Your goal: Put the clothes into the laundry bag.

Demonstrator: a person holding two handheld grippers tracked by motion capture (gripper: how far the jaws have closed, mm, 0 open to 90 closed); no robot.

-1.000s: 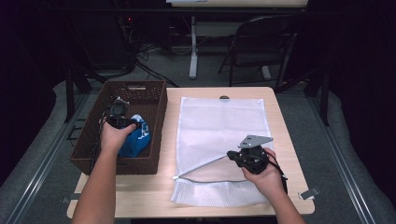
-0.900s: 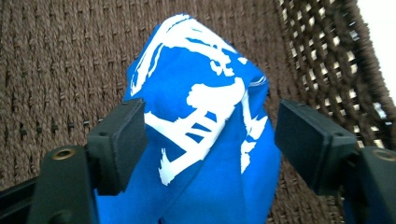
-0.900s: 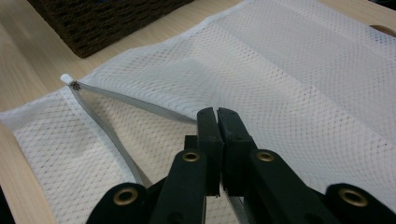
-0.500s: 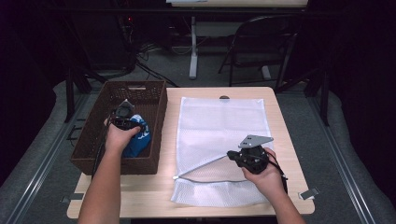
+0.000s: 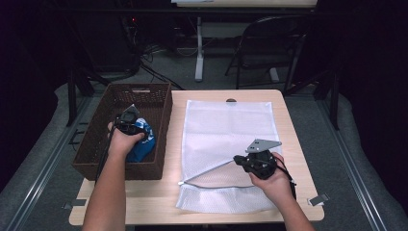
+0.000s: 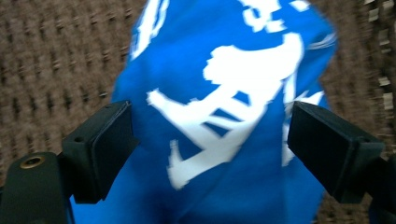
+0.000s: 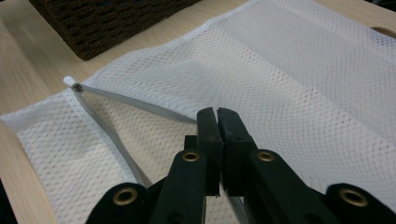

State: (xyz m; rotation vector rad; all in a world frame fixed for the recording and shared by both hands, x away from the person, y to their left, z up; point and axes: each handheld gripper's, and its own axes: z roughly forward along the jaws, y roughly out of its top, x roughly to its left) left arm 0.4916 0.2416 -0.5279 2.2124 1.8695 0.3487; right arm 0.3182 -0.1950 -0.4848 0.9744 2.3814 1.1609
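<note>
Basket [image 5: 96, 144]: dark brown woven wicker, rectangular, at the table's [image 5: 298, 144] left edge.
Cloth [image 6: 224, 140]: soft blue fabric with white print, bunched inside the basket.
Left gripper [image 6: 210, 144]: jaws spread wide around the cloth.
Mesh bag [image 7: 299, 79]: white netting, flat, zipper edge lifted.
Right gripper [image 7: 217, 126]: clamped on that edge.

Table evenly lit, surroundings dark; left gripper view motion-blurred.

Wooden table [image 5: 293, 130], mesh bag [image 5: 226, 130], wicker basket [image 5: 96, 144]
</note>
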